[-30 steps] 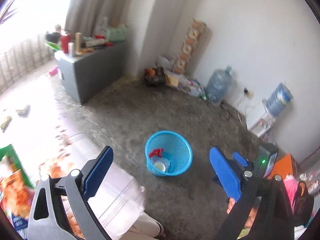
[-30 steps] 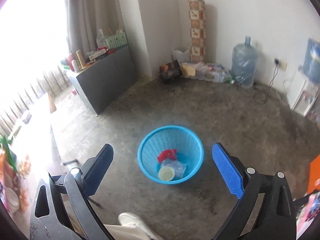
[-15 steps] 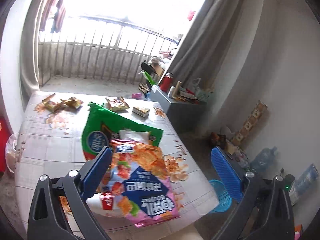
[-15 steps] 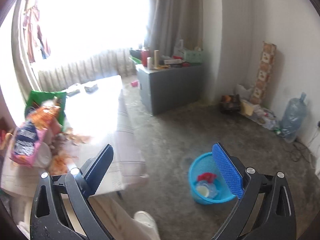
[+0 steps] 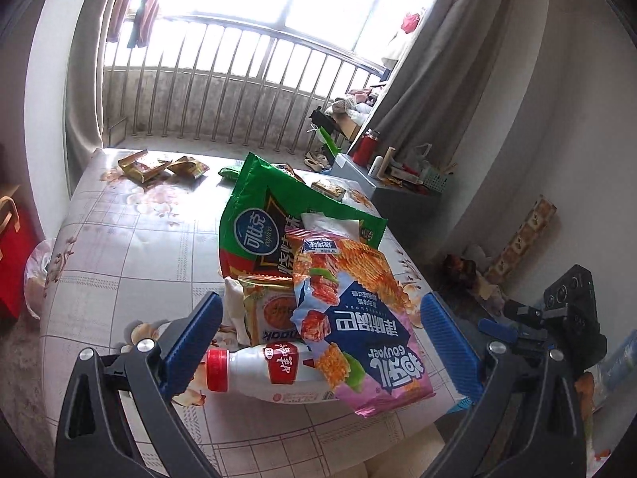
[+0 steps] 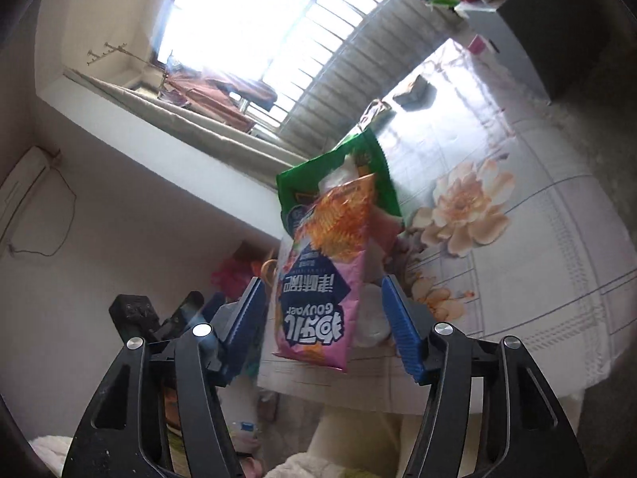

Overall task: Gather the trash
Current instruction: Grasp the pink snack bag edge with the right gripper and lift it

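Note:
A pile of trash lies on the floral-cloth table point(image 5: 119, 247): a pink and blue snack bag point(image 5: 370, 342) on top, a green chip bag point(image 5: 258, 231) behind it, an orange noodle packet point(image 5: 270, 310), and a white bottle with a red cap point(image 5: 254, 370) on its side. My left gripper point(image 5: 322, 344) stands open just before the pile, the bottle and packets between its fingers, untouched. In the right wrist view the pink bag point(image 6: 318, 298) hangs off the table edge between my right gripper's point(image 6: 324, 330) closing jaws, with gaps still showing at both pads.
Small gold wrappers point(image 5: 159, 165) lie at the table's far end. A grey cabinet point(image 5: 398, 191) with clutter stands by the curtain. A red bag point(image 5: 12, 255) sits on the floor at left. A sliver of the blue basket point(image 5: 463, 401) shows past the table's edge.
Both views swung from the floor and the blue basket to the table. The left gripper came close to the pile. The right jaws narrowed around the pink bag.

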The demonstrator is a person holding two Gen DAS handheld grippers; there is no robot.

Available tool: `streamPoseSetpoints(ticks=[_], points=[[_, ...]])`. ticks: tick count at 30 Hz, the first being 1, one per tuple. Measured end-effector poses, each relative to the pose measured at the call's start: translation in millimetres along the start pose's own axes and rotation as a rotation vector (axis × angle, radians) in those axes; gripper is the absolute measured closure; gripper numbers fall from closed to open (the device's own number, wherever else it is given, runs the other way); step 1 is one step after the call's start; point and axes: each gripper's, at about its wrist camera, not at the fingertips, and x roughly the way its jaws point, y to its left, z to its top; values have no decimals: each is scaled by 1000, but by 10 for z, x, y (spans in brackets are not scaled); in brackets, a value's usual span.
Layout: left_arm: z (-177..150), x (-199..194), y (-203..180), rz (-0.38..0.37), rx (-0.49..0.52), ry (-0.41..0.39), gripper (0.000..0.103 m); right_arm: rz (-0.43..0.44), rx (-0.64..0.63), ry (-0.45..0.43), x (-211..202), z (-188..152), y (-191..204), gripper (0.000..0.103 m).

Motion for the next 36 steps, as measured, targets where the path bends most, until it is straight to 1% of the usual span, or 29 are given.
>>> streamPoseSetpoints(ticks=[2,5,8,10,11,12,14,16,19,21,22,24,27,30,36], points=[[-7,91,-11,19,19,4,6,48,63,59,185,33,-88,56],[-10,197,-29,54,55,5,6,76,131,116,438,114,-207,56],[-15,284,-37,83,91,7,6,100,180,156,565,157,-298,57],[-26,341,-29,102,110,12,6,100,204,170,647,161,-351,58],[-31,371,-19,106,115,18,6,109,213,177,681,154,-369,59],[-39,387,-11,111,117,21,6,120,222,181,700,153,-386,62],[-48,431,8,118,120,29,6,147,234,186,715,143,-395,63],[-56,470,25,123,121,36,6,156,238,188,660,151,-411,63],[-62,521,34,126,121,47,6,168,245,200,689,154,-422,65],[-61,544,31,127,123,49,6,177,248,206,728,153,-431,73],[-61,550,31,127,125,49,6,181,250,208,740,150,-435,75],[-53,561,29,128,125,48,6,186,249,209,751,159,-429,89],[-48,560,40,127,121,46,6,203,255,205,742,166,-476,97],[-40,535,60,122,113,38,6,236,263,198,691,148,-542,101],[-27,444,136,105,79,14,6,305,277,178,582,109,-563,102]])
